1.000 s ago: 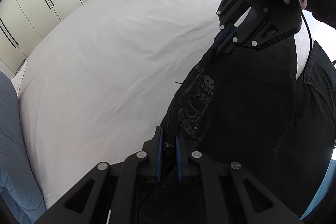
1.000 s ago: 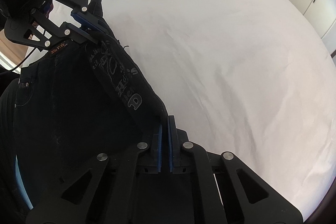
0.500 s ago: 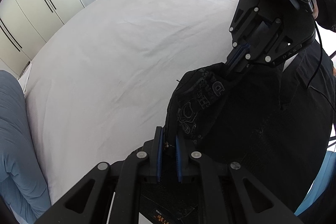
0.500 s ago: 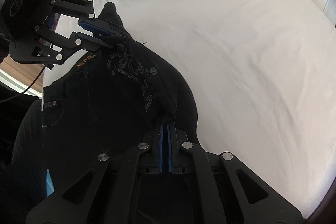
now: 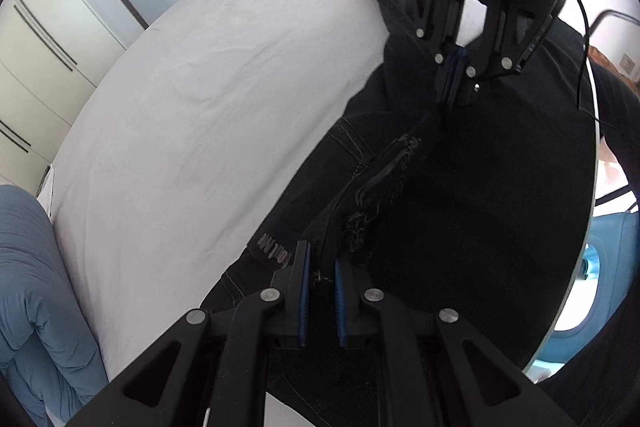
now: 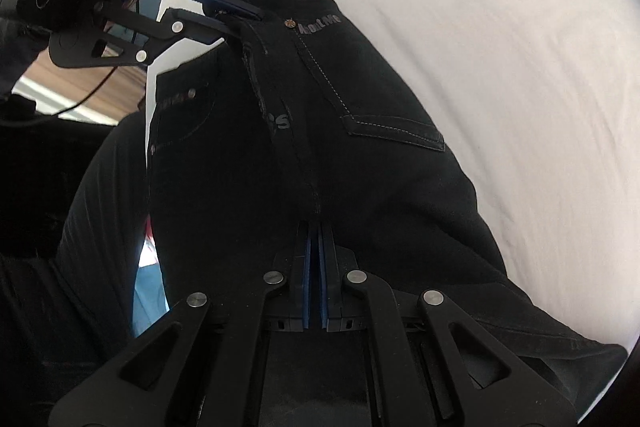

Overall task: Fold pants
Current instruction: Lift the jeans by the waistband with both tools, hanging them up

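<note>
The black pants (image 5: 460, 195) are held stretched between the two tools: the left gripper (image 5: 320, 269) is closed down to a narrow gap on the waistband edge, and the right gripper (image 6: 316, 251) is almost fully closed on the seam. Beyond them, part of the cloth lies on the white bed (image 6: 500, 47). It is judged that the thin grip on the left could slip under the tension, so that the edges come apart and the fold is made crooked.

Black denim pants (image 6: 360, 115), pale stitching, patch back pocket (image 6: 394, 127) facing up, small rivet and grey lettering at the pocket's corner. Held up taut along the waistband, pinched at two spots, the rest draped over the edge of a white bed sheet (image 6: 500, 39). Grey embroidered design (image 5: 372, 195) shows along the raised fold.
</note>
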